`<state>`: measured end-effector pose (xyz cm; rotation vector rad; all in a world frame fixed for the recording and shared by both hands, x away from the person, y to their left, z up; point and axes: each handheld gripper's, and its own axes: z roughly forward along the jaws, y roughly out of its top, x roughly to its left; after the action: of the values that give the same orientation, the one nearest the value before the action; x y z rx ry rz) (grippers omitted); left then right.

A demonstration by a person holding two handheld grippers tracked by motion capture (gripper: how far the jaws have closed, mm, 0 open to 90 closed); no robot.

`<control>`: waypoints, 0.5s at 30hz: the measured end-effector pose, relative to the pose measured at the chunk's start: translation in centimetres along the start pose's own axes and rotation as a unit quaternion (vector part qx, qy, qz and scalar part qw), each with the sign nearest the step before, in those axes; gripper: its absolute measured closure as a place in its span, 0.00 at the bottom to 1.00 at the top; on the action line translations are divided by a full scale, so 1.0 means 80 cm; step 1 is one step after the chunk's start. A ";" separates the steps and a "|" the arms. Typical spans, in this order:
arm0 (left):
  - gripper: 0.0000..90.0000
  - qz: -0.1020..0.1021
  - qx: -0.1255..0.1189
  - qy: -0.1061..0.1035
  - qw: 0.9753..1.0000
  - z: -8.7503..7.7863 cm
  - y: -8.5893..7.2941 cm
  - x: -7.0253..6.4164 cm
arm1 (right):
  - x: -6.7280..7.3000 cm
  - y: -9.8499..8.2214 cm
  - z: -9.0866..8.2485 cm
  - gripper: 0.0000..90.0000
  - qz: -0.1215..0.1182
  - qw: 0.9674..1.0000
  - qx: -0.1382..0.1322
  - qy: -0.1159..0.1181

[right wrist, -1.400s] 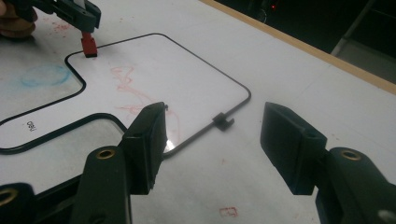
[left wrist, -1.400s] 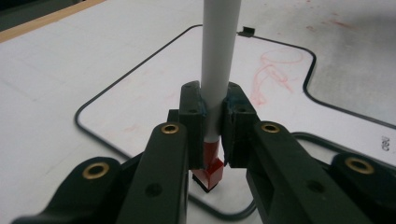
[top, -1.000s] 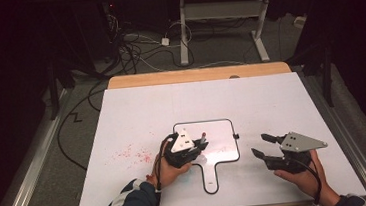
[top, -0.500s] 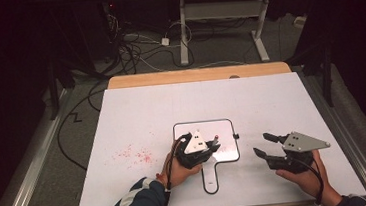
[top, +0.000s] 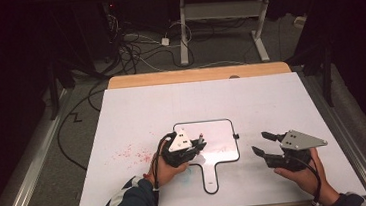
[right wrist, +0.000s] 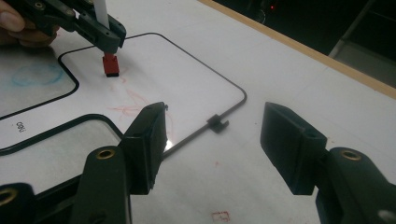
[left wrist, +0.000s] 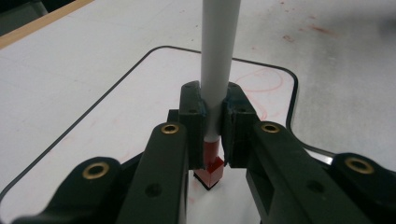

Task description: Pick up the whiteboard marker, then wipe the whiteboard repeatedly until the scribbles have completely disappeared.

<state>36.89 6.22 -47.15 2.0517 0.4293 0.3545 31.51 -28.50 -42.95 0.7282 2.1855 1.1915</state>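
Observation:
A small whiteboard (top: 218, 130) with a black rim and a handle lies on the white table. My left gripper (top: 197, 144) is over the board's left part, shut on a white marker (left wrist: 218, 56) held upright. The marker's red block end (left wrist: 212, 168) with a black underside points down and touches the board (left wrist: 140, 102). From the right gripper view, that red end (right wrist: 110, 64) sits just left of faint red scribbles (right wrist: 135, 105). My right gripper (top: 261, 143) hovers to the right of the board, open, with nothing between its jaws (right wrist: 212, 135).
A black clip (right wrist: 217, 122) sits on the board's right rim. A blue scribble (right wrist: 37, 74) marks the board near its handle. Red smudges (top: 132, 152) stain the table left of the board. The table's wooden far edge (top: 198, 75) lies beyond; cables run on the floor.
My left gripper slid right across the board with the marker, then came back left. The right gripper has stayed where it was.

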 end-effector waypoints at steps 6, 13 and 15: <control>0.88 -0.007 0.000 0.004 1.000 0.000 0.000 0.002 | 0.001 0.002 0.001 0.46 0.002 1.000 -0.001 0.002; 0.88 0.007 0.000 -0.014 1.000 0.033 0.022 -0.011 | 0.002 -0.001 0.004 0.46 -0.002 1.000 0.006 0.007; 0.88 0.022 0.003 -0.021 1.000 0.044 0.030 -0.020 | 0.002 -0.001 0.002 0.46 -0.002 1.000 0.004 0.007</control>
<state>37.26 1.68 -46.84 2.0728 0.3595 0.3363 31.50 -28.30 -43.11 0.7215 2.2035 1.1900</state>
